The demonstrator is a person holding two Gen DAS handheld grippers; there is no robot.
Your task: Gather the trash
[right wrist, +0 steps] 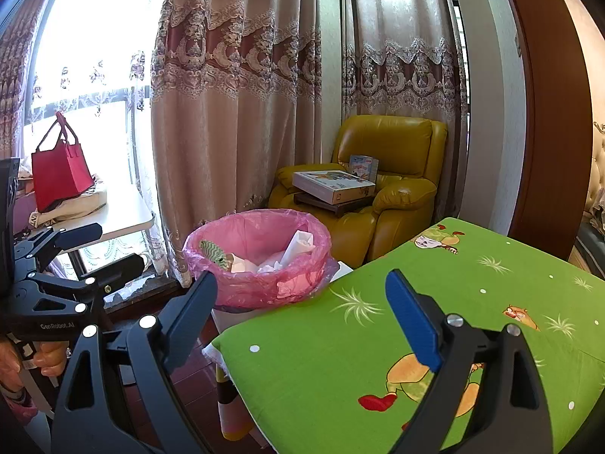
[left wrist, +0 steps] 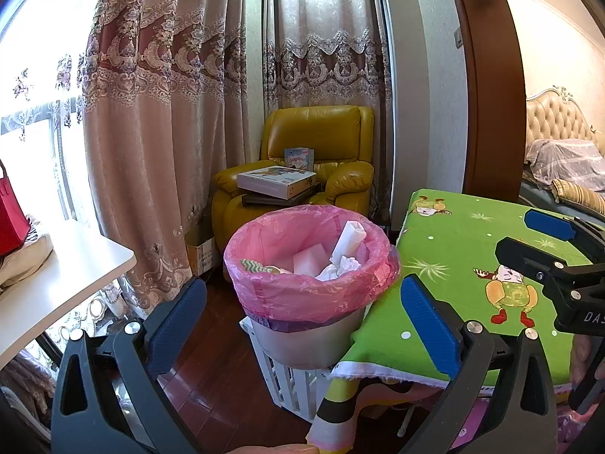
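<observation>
Green cartoon-print cloth covers the counter [right wrist: 435, 302] nearest the cameras. Both the left tongs [left wrist: 302, 316] and the right tongs [right wrist: 300, 310] stand spread wide, pinching nothing. Just beyond the counter's edge sits the white bin with a pink plastic liner [left wrist: 302, 295], holding crumpled white paper scraps [left wrist: 340, 261]. Farther back, a yellow leather armchair [left wrist: 325, 140] carries a flat white box [left wrist: 276, 181] before lace-trimmed beige curtains [left wrist: 159, 113].

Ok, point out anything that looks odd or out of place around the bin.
The white plastic bin with the pink liner sits raised on a white slatted crate, not on the floor. Nothing looks spilled.
</observation>
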